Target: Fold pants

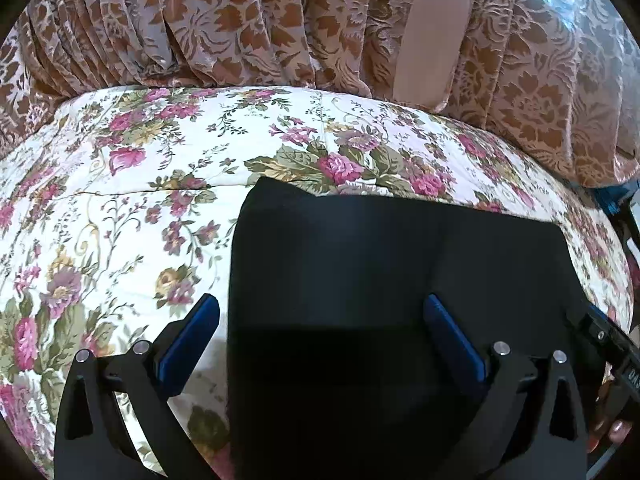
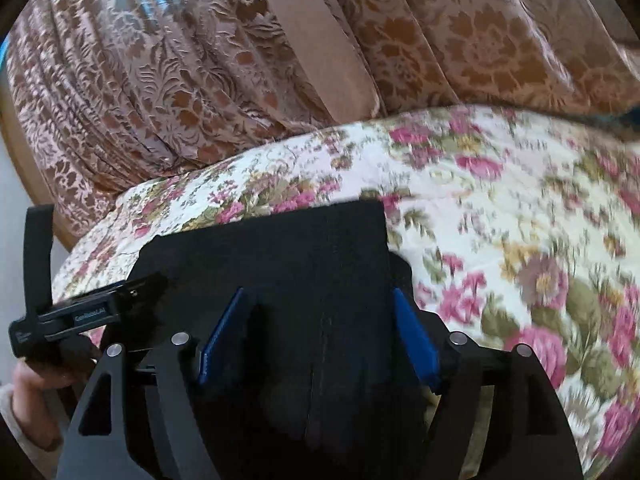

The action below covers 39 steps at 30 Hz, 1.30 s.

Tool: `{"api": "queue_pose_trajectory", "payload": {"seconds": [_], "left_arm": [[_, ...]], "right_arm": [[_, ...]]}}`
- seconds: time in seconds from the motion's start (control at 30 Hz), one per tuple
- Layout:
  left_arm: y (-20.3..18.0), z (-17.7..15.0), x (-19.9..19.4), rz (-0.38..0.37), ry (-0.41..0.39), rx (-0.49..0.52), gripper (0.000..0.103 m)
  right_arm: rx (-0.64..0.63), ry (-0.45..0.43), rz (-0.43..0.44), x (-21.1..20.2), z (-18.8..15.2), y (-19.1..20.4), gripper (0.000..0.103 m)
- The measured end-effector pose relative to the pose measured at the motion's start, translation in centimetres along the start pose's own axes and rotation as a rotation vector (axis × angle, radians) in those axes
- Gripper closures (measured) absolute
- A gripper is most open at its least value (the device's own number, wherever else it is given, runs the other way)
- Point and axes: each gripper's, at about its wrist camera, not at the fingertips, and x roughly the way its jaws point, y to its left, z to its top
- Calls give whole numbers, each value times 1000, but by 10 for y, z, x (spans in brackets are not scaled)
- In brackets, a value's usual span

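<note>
Black pants (image 1: 380, 264) lie folded into a flat rectangle on a floral bedspread (image 1: 120, 208). My left gripper (image 1: 320, 300) hangs over their near left part, open wide. One blue pad (image 1: 192, 336) is over the bedspread and the other sits over the black cloth. In the right wrist view the pants (image 2: 280, 252) fill the middle. My right gripper (image 2: 318, 290) is open above them, both blue pads apart with cloth lying beneath. The left gripper's body (image 2: 76, 316) shows at the left of that view, held by a hand (image 2: 28, 380).
A brown patterned curtain (image 1: 240, 20) with a plain beige band (image 1: 428, 32) hangs along the far edge of the bed. The floral bedspread (image 2: 520, 220) spreads wide to the right of the pants. Something blue (image 1: 616, 200) shows at the far right.
</note>
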Motion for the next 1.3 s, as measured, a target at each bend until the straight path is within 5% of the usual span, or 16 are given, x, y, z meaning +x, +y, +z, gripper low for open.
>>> {"api": "queue_pose_trajectory", "payload": {"seconds": [0.17,0.47,0.7,1.0,1.13,1.2,1.3], "left_arm": [[-2,-11,-10,-2,8,25,2],[12,-34,-18,-117,78,-42,2],[37,-53,-16,-353,153,-127,2],[45,-75,-18,-557,177,-119,2],[28,-79,-13,-582,204,-74,2],[12,-82,-14,-537,199,5,3],[10,-79,-22,-504,155,26,26]], "right_arm": [[20,32,2,-3,-8,-6,23],[137,131,91,-1,-23,-27,19],[250,216,223,5,-29,-43,19],[245,306,320,1,-33,-49,19],[250,303,324,1,-35,-49,19],[238,288,311,2,-35,-43,22],[189,257,279,2,-34,-35,33]]}}
